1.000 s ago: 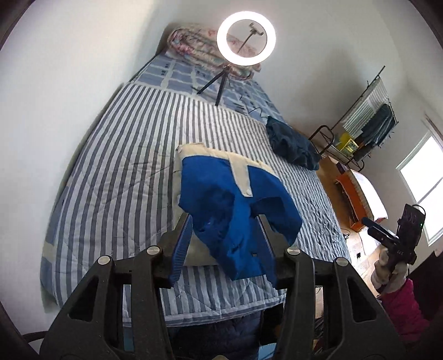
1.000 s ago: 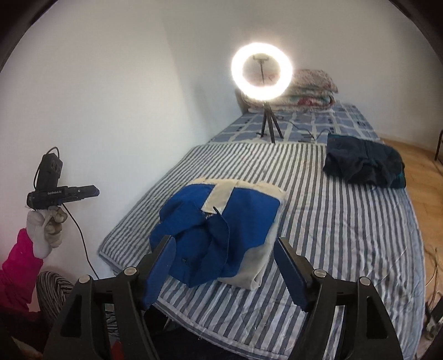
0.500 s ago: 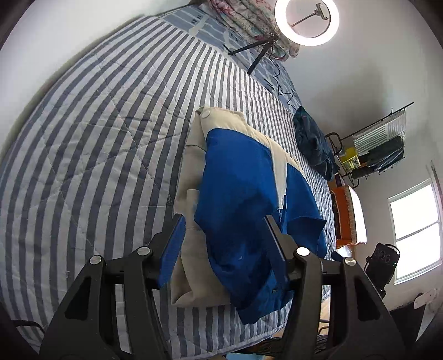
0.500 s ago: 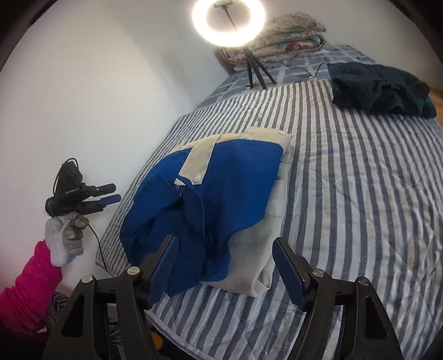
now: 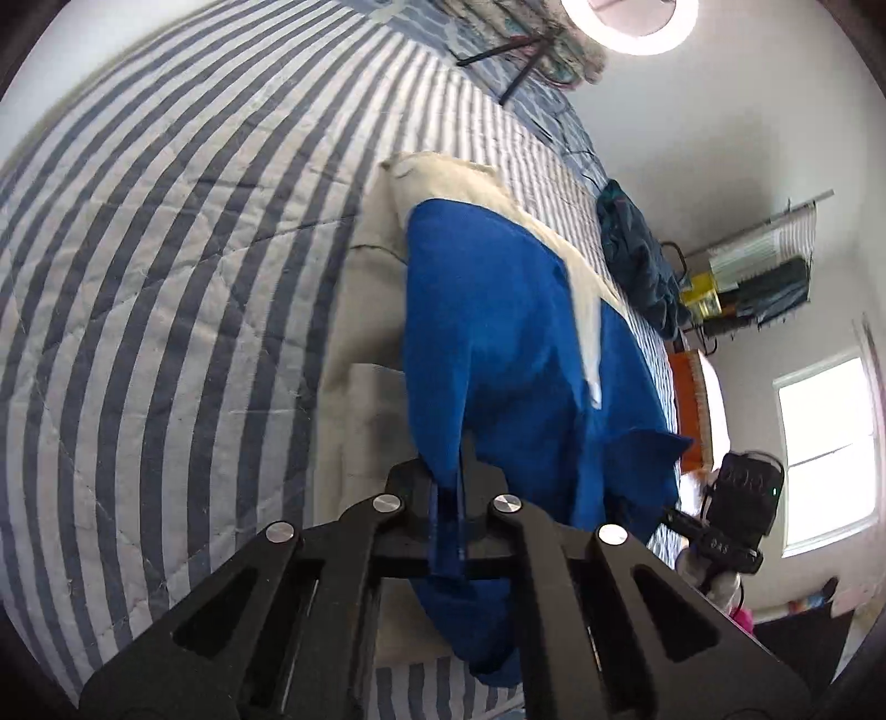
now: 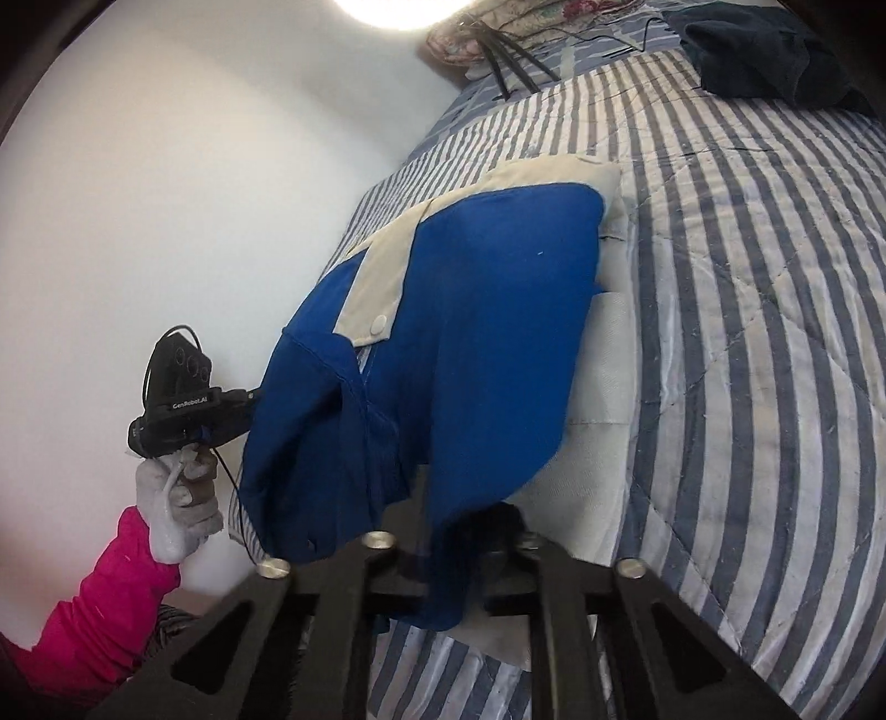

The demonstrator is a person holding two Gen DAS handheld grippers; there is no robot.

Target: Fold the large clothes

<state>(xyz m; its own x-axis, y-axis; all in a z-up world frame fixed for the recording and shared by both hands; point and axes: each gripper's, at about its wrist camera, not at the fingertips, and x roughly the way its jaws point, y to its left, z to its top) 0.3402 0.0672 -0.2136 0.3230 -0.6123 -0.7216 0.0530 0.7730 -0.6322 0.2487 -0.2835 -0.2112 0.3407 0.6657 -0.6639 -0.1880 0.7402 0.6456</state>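
In the left wrist view, the left gripper (image 5: 449, 501) is clamped on the near hem of the royal-blue and cream fabric garment (image 5: 498, 354), whose blue cloth runs between its closed black fingers and spreads away ahead of them across the blue-and-white striped quilted bedspread (image 5: 166, 277). Beyond the garment, to the right of the tongs, lies a crumpled dark navy garment (image 5: 637, 260), and a glowing ring light on a black tripod (image 5: 631, 39) stands at the far end. In the right wrist view, the right gripper (image 6: 459, 545) is likewise shut on the blue hem, the garment (image 6: 470, 310) stretching forward from its tips. To its left, a grey-gloved hand (image 6: 177, 504) in a pink sleeve (image 6: 99, 603) holds the left gripper (image 6: 243, 396) at the garment's left edge.
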